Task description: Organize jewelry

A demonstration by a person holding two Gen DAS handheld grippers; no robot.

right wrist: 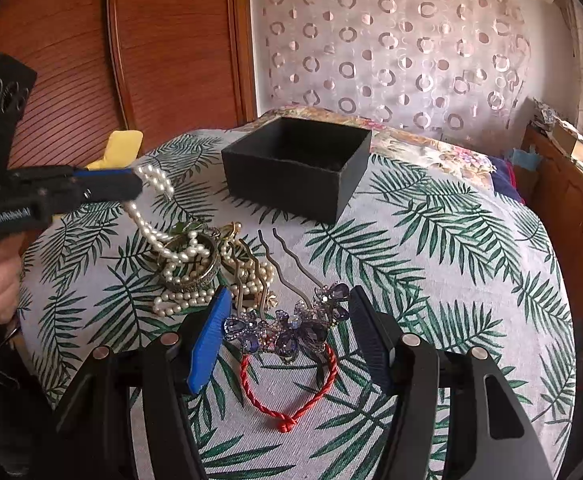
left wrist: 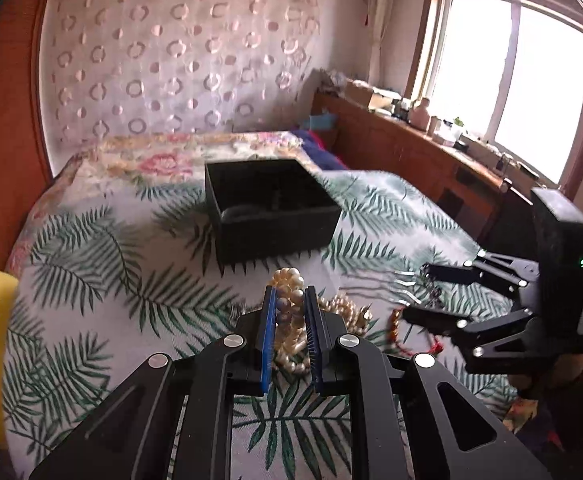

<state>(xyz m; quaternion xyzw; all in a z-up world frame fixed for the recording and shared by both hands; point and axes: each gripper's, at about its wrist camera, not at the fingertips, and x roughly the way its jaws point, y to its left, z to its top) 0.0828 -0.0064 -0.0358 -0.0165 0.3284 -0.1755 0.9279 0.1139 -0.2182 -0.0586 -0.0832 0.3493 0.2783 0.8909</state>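
Left gripper (left wrist: 288, 304) fingers clamp the pearl necklace (right wrist: 159, 216), its strand trailing down to the jewelry pile mid-bedspread (right wrist: 431, 280). Right gripper (right wrist: 285, 320) stands wide over the purple hairpin (right wrist: 287, 328), prongs pointing toward the black box (right wrist: 295, 168).

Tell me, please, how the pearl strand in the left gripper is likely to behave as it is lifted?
Probably floppy: the pearl strand already sags from the left gripper down to the pile. It may drag the metal bangle it drapes across. The smooth round beads could slip in a narrow pinch.
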